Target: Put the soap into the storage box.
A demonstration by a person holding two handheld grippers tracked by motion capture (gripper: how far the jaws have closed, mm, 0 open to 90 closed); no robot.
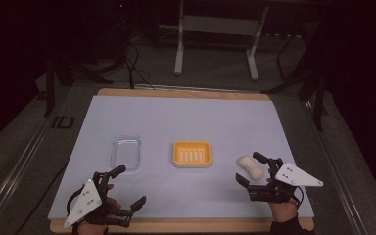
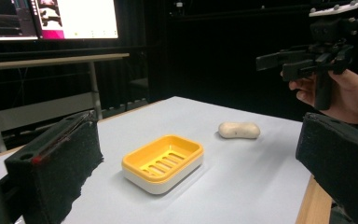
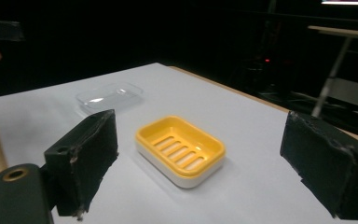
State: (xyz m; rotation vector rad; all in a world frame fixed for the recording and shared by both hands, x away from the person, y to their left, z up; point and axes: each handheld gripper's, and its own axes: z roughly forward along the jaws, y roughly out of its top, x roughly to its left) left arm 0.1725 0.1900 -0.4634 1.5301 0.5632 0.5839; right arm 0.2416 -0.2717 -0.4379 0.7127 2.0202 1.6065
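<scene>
Soap bar (image 1: 251,167) — right of yellow soap dish (image 1: 192,153); my right gripper (image 1: 254,169) released, jaws straddling it, left gripper (image 1: 128,185) released. I'd close squarely mid-bar — slippery.

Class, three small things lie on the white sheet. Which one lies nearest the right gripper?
The pale soap bar, by the right gripper. The yellow soap dish sits mid-sheet; the clear lid lies further left.

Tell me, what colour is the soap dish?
Yellow on top, white underneath; the soap dish shows best in the right gripper view.
</scene>
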